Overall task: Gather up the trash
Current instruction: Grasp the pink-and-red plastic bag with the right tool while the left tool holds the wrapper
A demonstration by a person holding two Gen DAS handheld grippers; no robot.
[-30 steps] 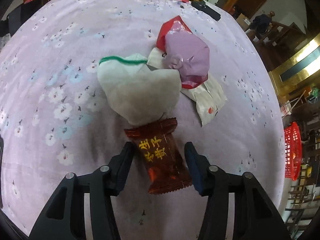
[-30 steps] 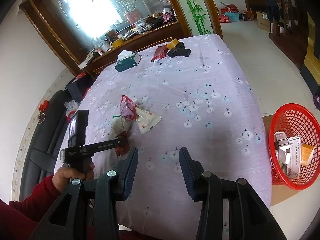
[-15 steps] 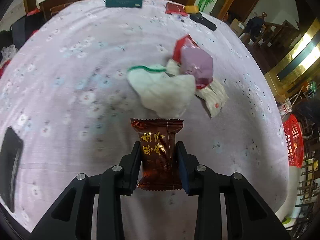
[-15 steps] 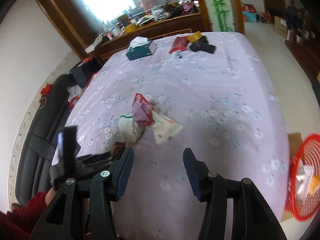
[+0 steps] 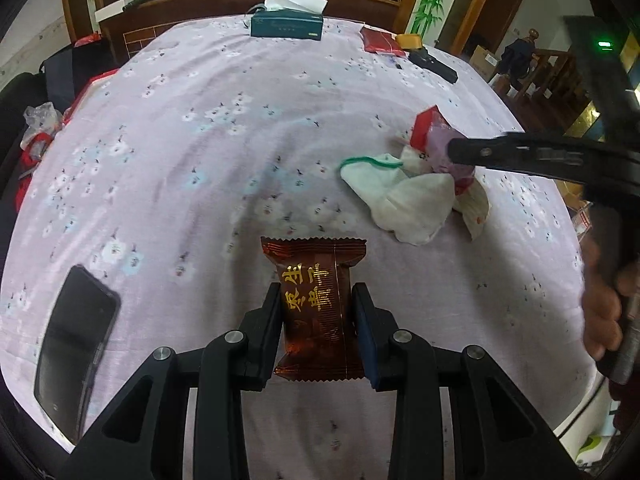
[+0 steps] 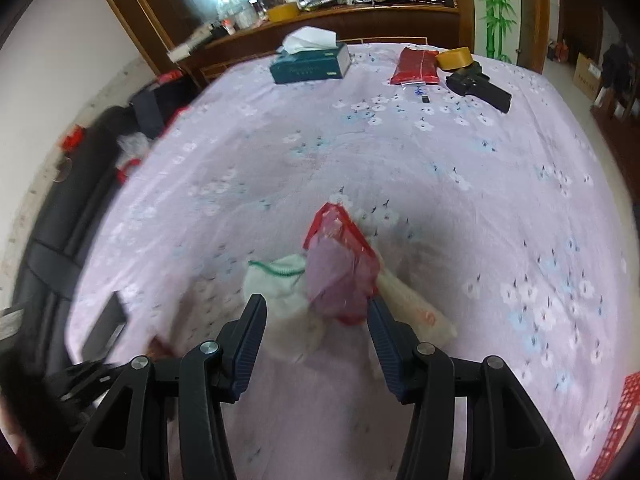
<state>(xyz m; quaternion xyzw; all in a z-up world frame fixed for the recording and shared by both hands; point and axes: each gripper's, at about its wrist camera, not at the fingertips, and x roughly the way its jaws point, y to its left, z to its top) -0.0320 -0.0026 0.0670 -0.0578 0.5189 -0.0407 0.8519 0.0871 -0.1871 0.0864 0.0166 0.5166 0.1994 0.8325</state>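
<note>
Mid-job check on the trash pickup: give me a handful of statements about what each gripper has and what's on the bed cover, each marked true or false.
1. The left gripper is shut on the brown snack wrapper. True.
2. The right gripper clamps the red wrapper. False: its jaws are open, pads not pressing.
3. A phone lies on the bed cover. True.
4. The tissue box is red. False: it is dark teal.

both tools (image 5: 316, 320) (image 6: 316, 320) are black, silver-screwed, with ribbed dark-blue finger pads (image 6: 250, 344).
</note>
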